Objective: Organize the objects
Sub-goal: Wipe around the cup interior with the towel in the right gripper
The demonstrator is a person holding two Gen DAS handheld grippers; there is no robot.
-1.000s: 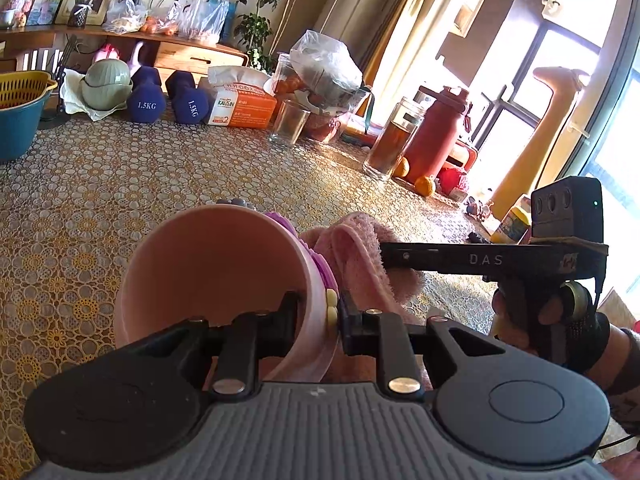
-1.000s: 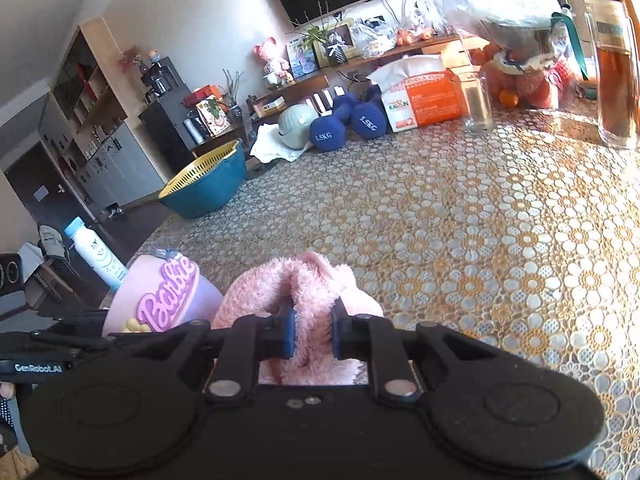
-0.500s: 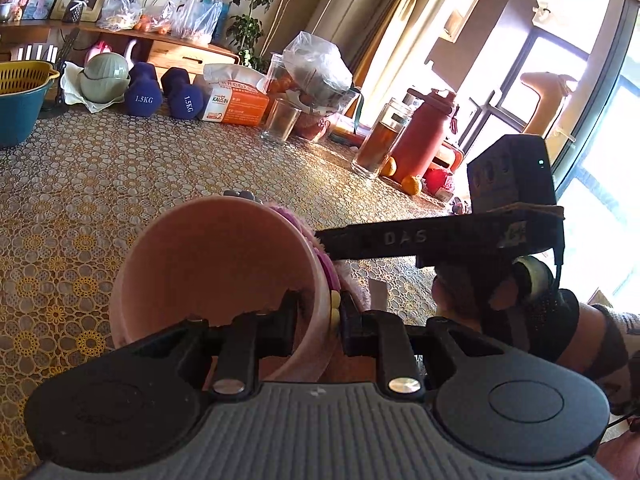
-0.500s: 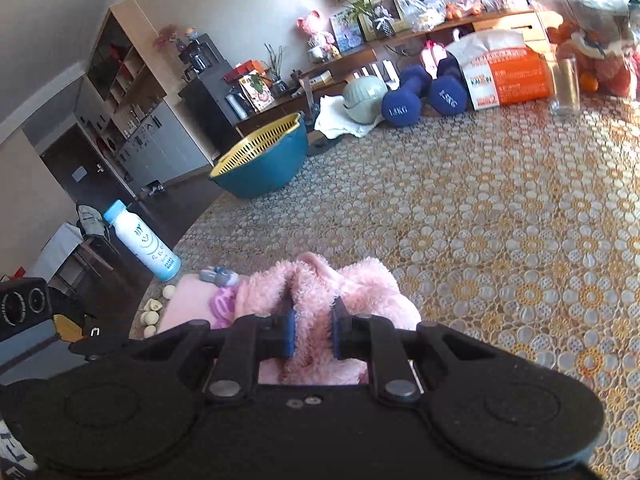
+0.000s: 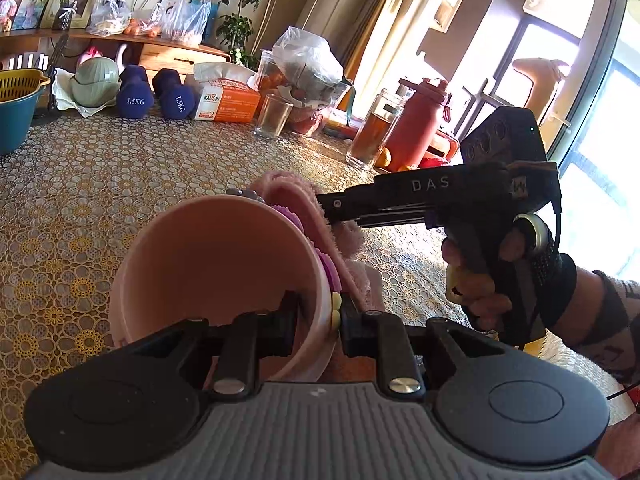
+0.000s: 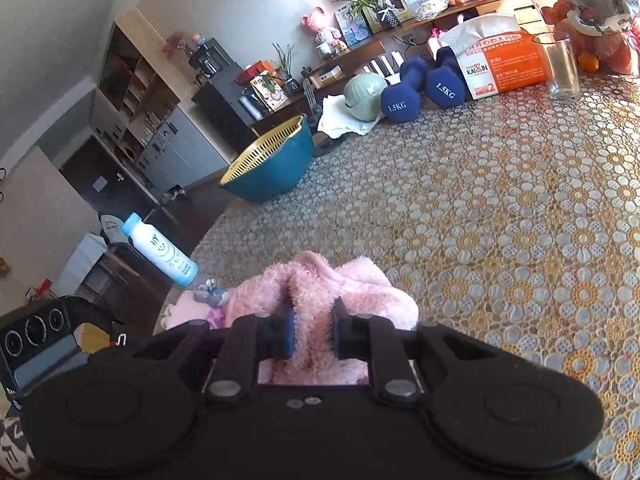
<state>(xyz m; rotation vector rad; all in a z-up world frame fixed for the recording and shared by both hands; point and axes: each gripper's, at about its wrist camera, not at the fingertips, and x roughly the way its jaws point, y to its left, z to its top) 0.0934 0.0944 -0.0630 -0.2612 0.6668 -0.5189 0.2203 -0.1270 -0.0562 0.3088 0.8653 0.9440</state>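
Spreading wide, tabletop: lace-patterned, under both tools.
Cup: pink, tipped, mouth toward left camera, held off the surface.
Towel: pink, fluffy, bunched just right of cup rim, likely to go over the rim leftward.
Left gripper: jaws narrow, pinching cup wall.
Right gripper: jaws narrow, clamping towel.
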